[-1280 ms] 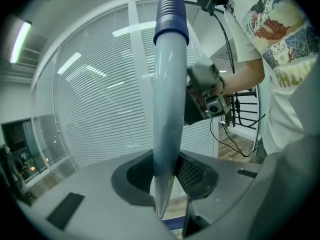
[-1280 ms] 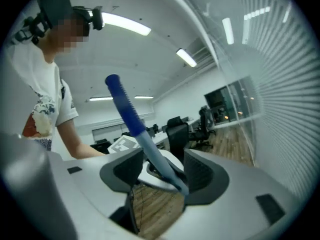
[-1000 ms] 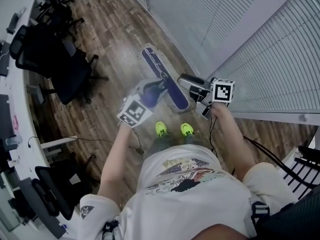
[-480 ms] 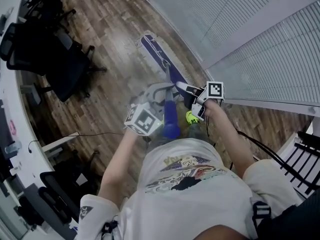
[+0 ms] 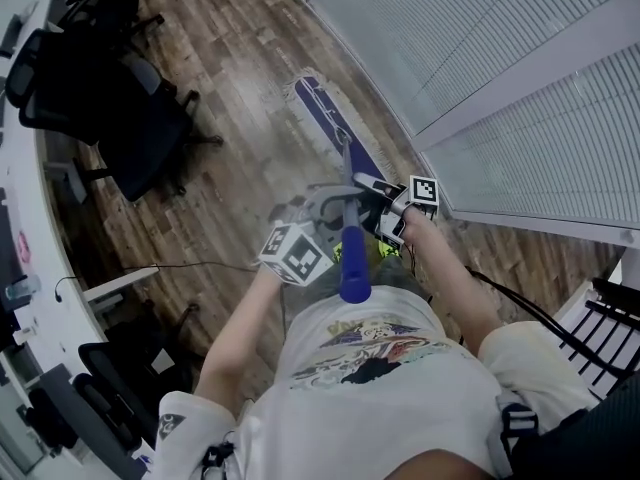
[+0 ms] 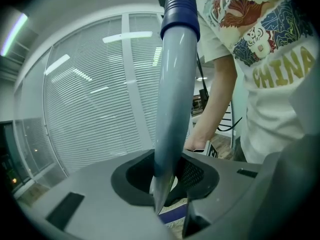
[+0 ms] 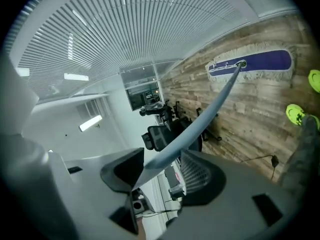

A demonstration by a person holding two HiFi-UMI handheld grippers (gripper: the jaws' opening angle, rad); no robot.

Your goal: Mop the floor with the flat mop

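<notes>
Purple-padded flat mop head lies flat on the wood-plank floor, close along the wall of white blinds. Its grey handle slants up toward the person and ends in a blue grip. Left gripper is clamped on the handle just below that grip. Right gripper has its jaws apart, with the handle running between them unsqueezed. Neon-green shoes stand near the mop head. Black office chairs stand well apart.

office chairs | window blinds | desk, probably
</notes>
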